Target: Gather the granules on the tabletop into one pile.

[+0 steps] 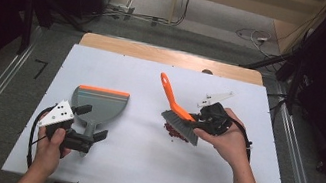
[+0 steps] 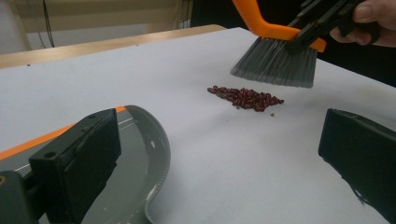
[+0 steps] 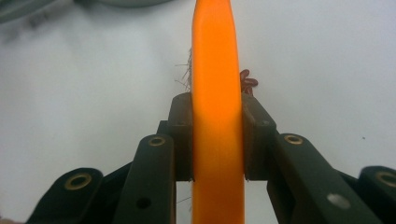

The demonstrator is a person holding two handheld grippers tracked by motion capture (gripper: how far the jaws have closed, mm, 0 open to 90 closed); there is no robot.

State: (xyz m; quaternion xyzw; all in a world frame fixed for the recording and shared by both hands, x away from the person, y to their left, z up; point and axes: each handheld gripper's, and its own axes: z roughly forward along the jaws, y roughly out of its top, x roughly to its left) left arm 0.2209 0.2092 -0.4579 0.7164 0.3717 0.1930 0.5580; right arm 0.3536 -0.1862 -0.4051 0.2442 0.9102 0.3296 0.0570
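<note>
Nearest the high camera, the person's left hand point(image 1: 51, 145) holds the left gripper point(image 1: 88, 124), its two black jaws spread wide on either side of the stem of the one grey plastic dustpan with an orange front edge point(image 1: 100, 103), which lies flat on the white table point(image 1: 137, 168). Its own gripper view shows the gap between the jaws, with the pan's curved rim beside the left jaw.

Farther right, the right gripper point(image 1: 201, 122) pinches the orange handle of the single hand brush with grey bristles point(image 1: 180, 125); the right gripper view shows both jaws pressed flat against the handle's sides. The bristles hang just above one small heap of dark red beans point(image 2: 246, 97), too many to count, well apart from the dustpan. No lettering can be read on anything.
</note>
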